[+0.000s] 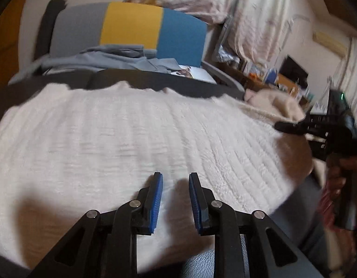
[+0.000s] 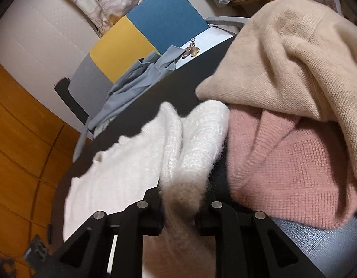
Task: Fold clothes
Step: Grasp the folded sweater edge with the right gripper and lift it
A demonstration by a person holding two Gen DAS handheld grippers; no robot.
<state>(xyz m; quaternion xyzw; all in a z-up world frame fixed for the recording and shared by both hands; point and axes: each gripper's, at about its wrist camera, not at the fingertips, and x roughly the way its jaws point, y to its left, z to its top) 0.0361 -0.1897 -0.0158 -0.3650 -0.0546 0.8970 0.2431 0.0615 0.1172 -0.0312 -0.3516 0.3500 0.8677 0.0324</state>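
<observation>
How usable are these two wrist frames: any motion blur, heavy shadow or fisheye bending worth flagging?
Left wrist view: the white sweater and the chair behind it smear sideways, the left gripper stays sharp and casts a soft shadow, and the table edge bows. Right wrist view: sharper, knit texture readable on the pink sweater and beige sweater; black vignette at the corners.

The right gripper is clamped on a bunched fold of the white fuzzy sweater, which spreads leftward across the dark surface. Just right of it sits a pink knit sweater, with a beige sweater heaped on top of it. Beyond the surface, a grey garment drapes over a chair of grey, yellow and blue panels.
</observation>
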